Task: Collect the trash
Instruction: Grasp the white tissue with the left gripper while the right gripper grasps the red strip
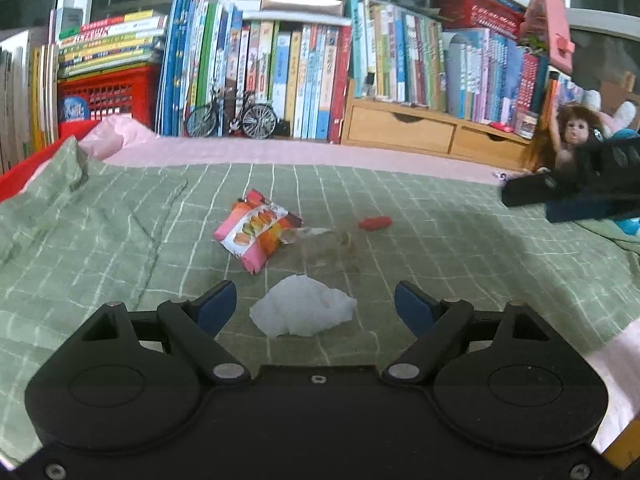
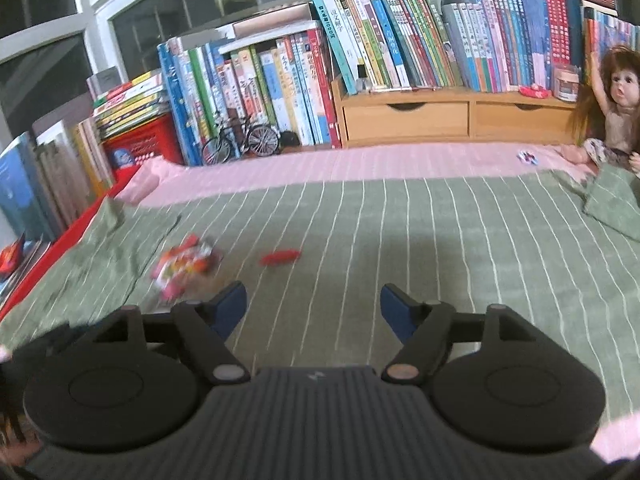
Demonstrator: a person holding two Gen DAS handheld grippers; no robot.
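A crumpled white tissue (image 1: 303, 306) lies on the green checked bedcover (image 1: 120, 240), right between the spread fingers of my left gripper (image 1: 315, 305), which is open and low over it. Farther off lie a pink snack wrapper (image 1: 256, 230), a clear plastic scrap (image 1: 320, 236) and a small red wrapper (image 1: 375, 223). My right gripper (image 2: 313, 308) is open and empty above the bedcover (image 2: 440, 240); the blurred snack wrapper (image 2: 182, 270) lies ahead to its left, the red wrapper (image 2: 279, 258) ahead. The right gripper's dark fingers (image 1: 560, 192) show at the left view's right edge.
Rows of books (image 1: 280, 68), a red crate (image 1: 108, 96), a model bicycle (image 1: 232, 114) and a wooden drawer unit (image 1: 420, 128) line the far side. A doll (image 2: 612, 108) sits at the right. A pink sheet (image 2: 360, 168) borders the cover. A folded green cloth (image 2: 612, 200) lies near the doll.
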